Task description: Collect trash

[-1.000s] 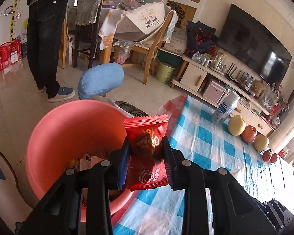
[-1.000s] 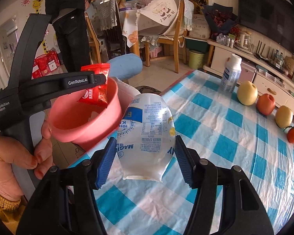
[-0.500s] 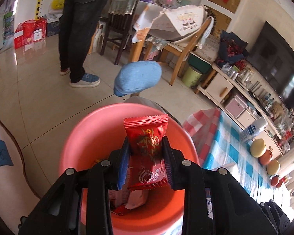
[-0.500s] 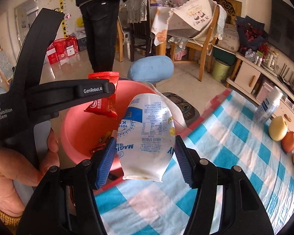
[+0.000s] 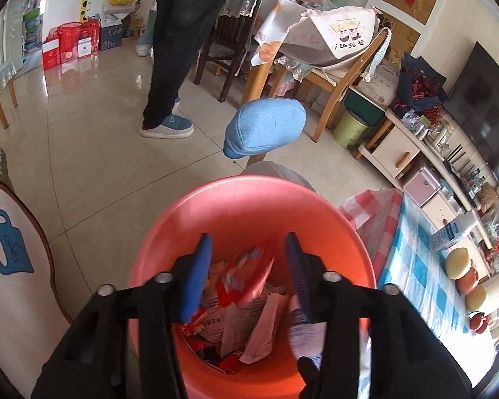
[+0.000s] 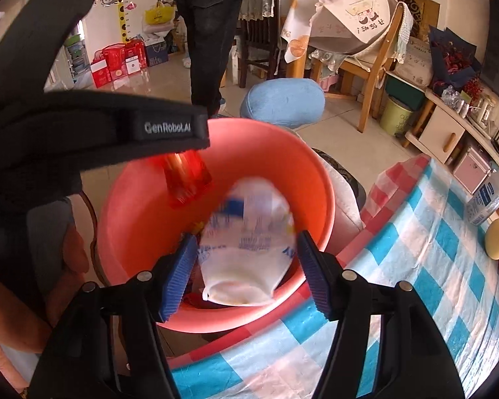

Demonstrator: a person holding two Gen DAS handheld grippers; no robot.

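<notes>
Dropping into the pink bin — both tools are spreading, the left tool releasing a red wrapper, the right tool a white pouch; counter nearly cleared.

The left gripper pointed down into a pink basin, its jaws opening, blue pads apart. Between them a red snack wrapper showed blurred, touching neither pad, above a heap of wrappers at the basin's bottom. At two o'clock lay a blue-checked tablecloth; at twelve, a blue cushion and a person's legs.
</notes>
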